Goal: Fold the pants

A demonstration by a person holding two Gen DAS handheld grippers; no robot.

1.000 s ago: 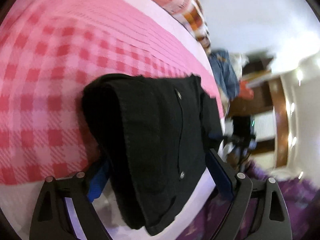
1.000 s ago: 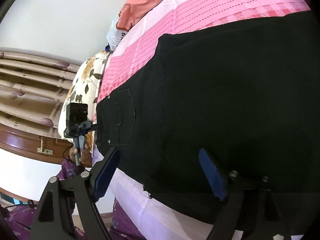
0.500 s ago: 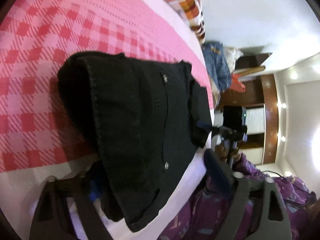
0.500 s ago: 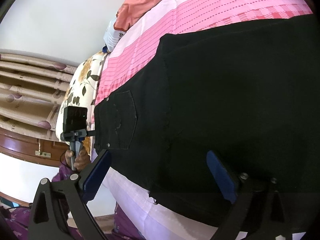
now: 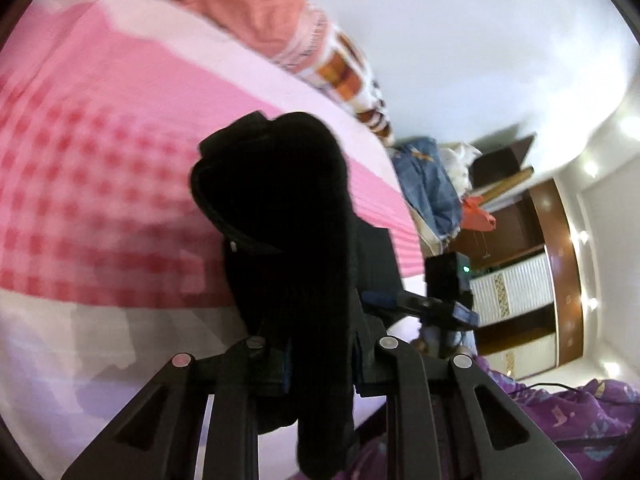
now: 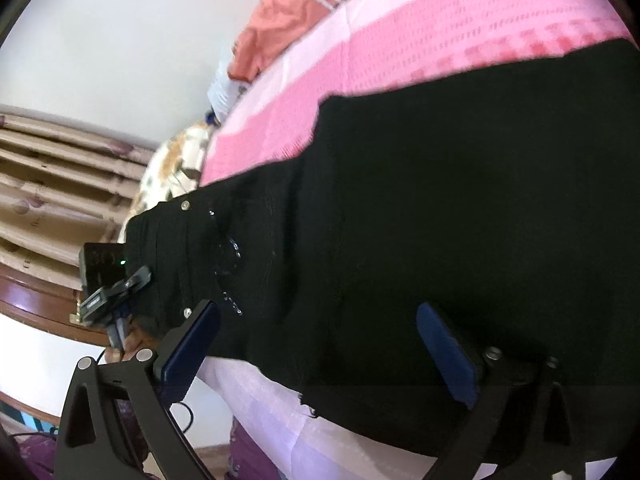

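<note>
Two grippers. Left gripper [image 5: 320, 354] clamped on bunched waist end of black pants [image 5: 288, 208], fingertips hidden in cloth. Right gripper [image 6: 316, 344] spread wide, pads over pants [image 6: 440, 220] near bedspread's [image 6: 420, 60] front edge. One pair, far leg end cut off. Bedspread [image 5: 100, 140] blurred; beyond, one orange pillow [image 6: 288, 12].

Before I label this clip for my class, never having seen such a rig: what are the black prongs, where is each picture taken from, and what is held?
The prongs are two-finger grippers, one in each of a person's hands, each carrying a wide-angle camera looking along its fingers. In the left view, the left gripper is shut on a bunched end of the black pants. In the right view, the right gripper is open, its blue pads either side of the pants, which lie on a pink checked bedspread. The left gripper also shows there, at the pants' waist end.
</note>
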